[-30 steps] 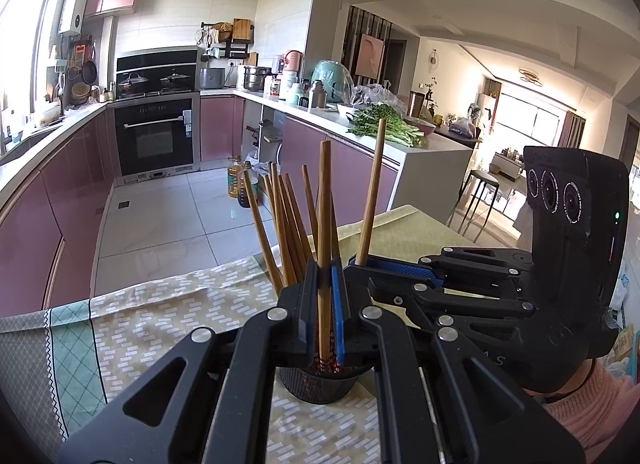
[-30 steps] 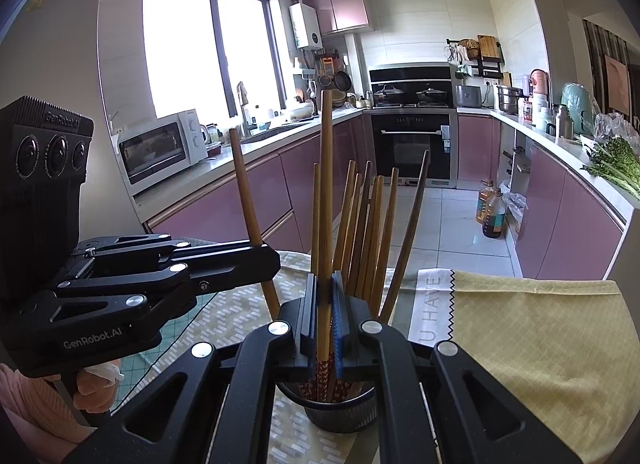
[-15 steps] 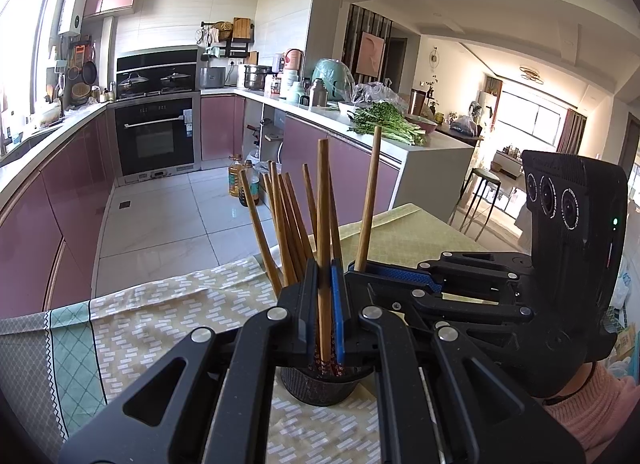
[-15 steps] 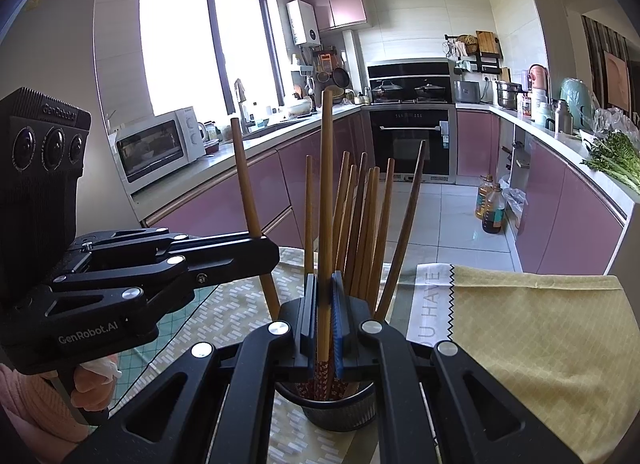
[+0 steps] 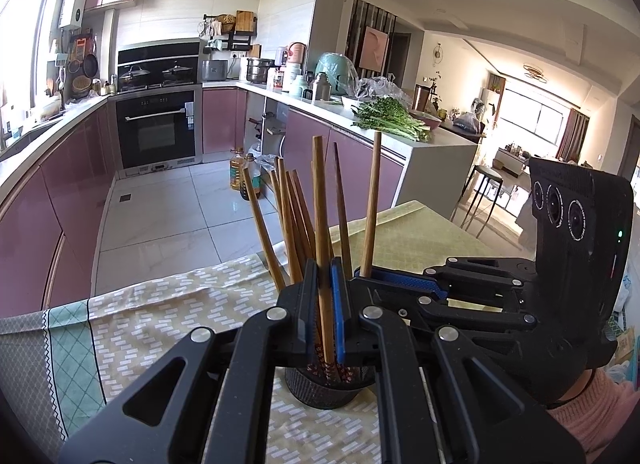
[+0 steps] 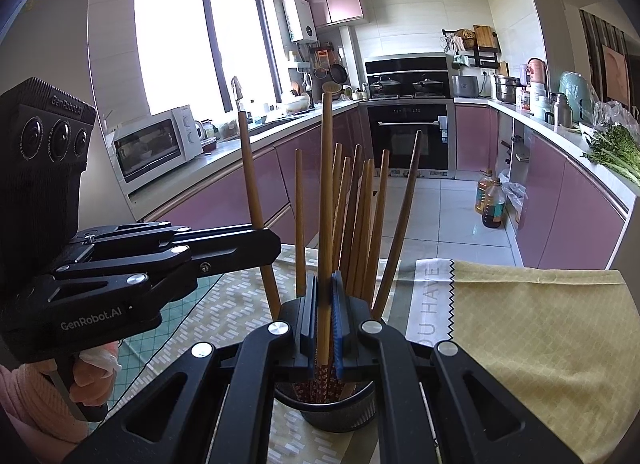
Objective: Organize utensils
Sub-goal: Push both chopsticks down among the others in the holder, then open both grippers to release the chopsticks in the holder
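Right up close, our left tool (image 5: 324, 304) is pinching 1 wooden chopstick (image 5: 320, 223), and our right tool (image 6: 325, 316) is clamped on another chopstick (image 6: 326, 203), both standing over the dark mesh holder (image 5: 320, 390) on the cloth-covered counter (image 5: 160, 324). We judge both sticks are being seated in the holder: keep them upright, lower straight, then ease the pads apart so nothing tips. Beyond, the other chopsticks (image 6: 360, 215) fan out in the same holder; farther off, the oven (image 5: 158, 127).
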A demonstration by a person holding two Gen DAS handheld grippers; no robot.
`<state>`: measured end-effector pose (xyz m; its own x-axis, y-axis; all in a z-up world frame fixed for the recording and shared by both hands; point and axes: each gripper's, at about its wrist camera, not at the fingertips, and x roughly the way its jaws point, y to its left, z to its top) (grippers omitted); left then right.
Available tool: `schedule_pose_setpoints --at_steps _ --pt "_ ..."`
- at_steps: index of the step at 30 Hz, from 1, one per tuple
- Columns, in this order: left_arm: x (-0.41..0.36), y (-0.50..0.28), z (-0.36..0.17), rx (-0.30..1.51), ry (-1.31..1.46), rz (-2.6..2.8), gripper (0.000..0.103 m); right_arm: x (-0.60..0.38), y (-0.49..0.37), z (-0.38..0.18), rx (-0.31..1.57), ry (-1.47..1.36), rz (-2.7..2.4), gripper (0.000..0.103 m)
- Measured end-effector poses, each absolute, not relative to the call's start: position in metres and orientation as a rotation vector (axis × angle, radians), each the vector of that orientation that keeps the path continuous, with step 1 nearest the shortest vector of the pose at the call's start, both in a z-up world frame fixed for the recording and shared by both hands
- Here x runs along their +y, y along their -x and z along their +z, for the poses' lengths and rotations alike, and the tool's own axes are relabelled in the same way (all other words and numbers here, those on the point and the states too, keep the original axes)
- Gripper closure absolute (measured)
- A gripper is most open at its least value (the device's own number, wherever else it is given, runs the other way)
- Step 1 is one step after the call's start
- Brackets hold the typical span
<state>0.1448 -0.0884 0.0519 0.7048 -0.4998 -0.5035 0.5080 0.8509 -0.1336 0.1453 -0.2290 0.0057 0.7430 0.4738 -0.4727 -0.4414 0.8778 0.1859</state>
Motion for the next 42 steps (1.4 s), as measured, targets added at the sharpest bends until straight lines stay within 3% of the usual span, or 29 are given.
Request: schedule_pose_setpoints --at_steps 42 --pt "-0.081 -0.184 0.030 0.633 0.007 -0.496 0.090 -0.227 -0.167 -0.004 0.573 -0.100 0.474 0.095"
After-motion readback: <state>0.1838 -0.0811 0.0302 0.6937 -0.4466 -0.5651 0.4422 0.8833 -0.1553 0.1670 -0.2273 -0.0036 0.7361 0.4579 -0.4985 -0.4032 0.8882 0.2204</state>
